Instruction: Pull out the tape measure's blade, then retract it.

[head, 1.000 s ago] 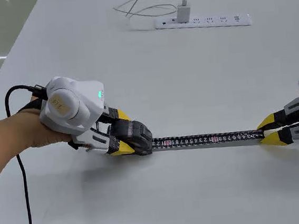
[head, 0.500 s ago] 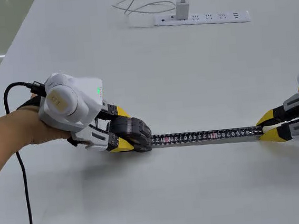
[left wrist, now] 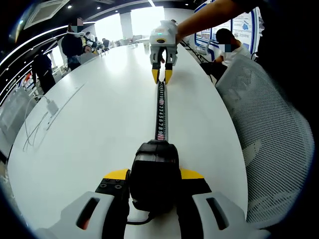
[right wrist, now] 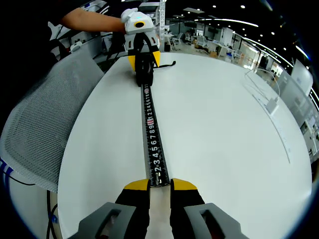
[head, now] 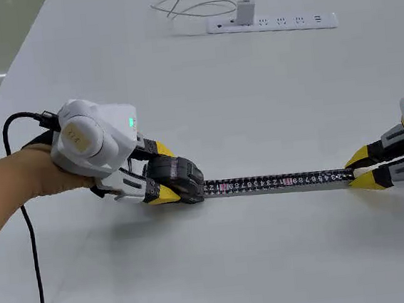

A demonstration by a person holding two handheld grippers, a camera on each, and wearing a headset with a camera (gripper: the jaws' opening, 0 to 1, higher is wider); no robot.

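Observation:
A black tape measure case (head: 177, 180) rests on the white table (head: 240, 98), clamped between the yellow-tipped jaws of my left gripper (head: 167, 175); in the left gripper view the case (left wrist: 155, 174) sits between that gripper's jaws (left wrist: 155, 175). The dark numbered blade (head: 276, 182) runs flat along the table to my right gripper (head: 357, 171), which is shut on the blade's end. In the right gripper view the blade (right wrist: 151, 142) leads from the right gripper (right wrist: 159, 186) up to the case (right wrist: 143, 67).
A white power strip (head: 272, 23) with a plugged charger and loose cable lies at the far side of the table. A black cable (head: 24, 226) trails off the near left edge. A mesh chair back (left wrist: 264, 134) stands beside the table.
The right gripper has drawn slightly further right, lengthening the exposed blade a little. The left gripper and case hold almost still.

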